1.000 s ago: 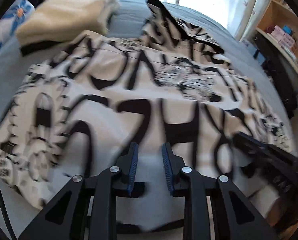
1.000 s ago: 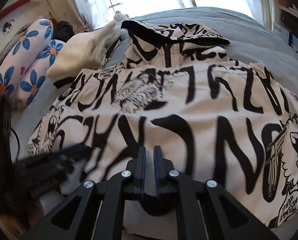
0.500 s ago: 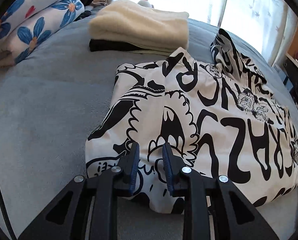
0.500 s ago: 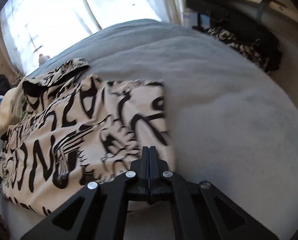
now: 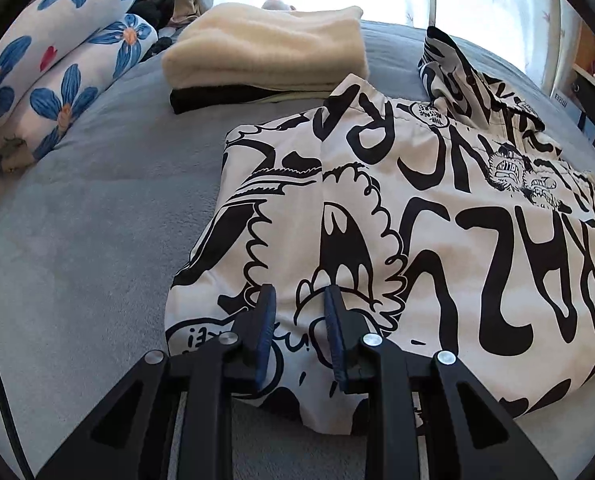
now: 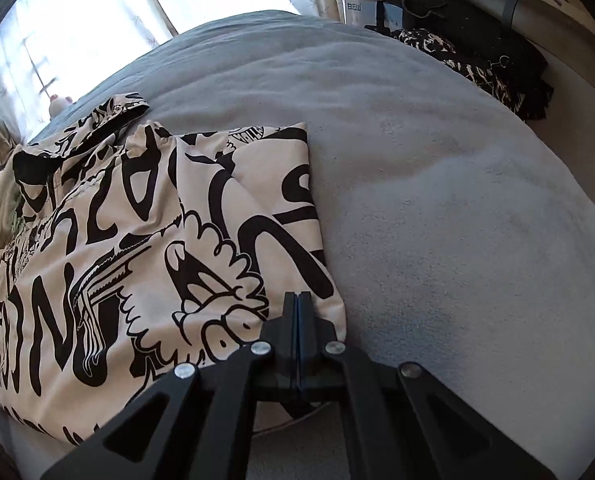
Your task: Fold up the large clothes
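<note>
Here the printed garment (image 5: 437,216), cream with bold black lettering and cartoon figures, lies folded on the grey bed (image 5: 77,240). The left gripper (image 5: 297,300) hovers over the garment's near left corner, its blue-padded jaws a little apart with nothing pinched between them. The right gripper (image 6: 298,308) has its jaws pressed fully together over the garment's near right corner; whether cloth is caught in them cannot be told. Beyond the garment sits a folded cream blanket (image 5: 269,52) on a dark folded item (image 5: 217,98), beside flower-print pillows (image 5: 61,64).
</note>
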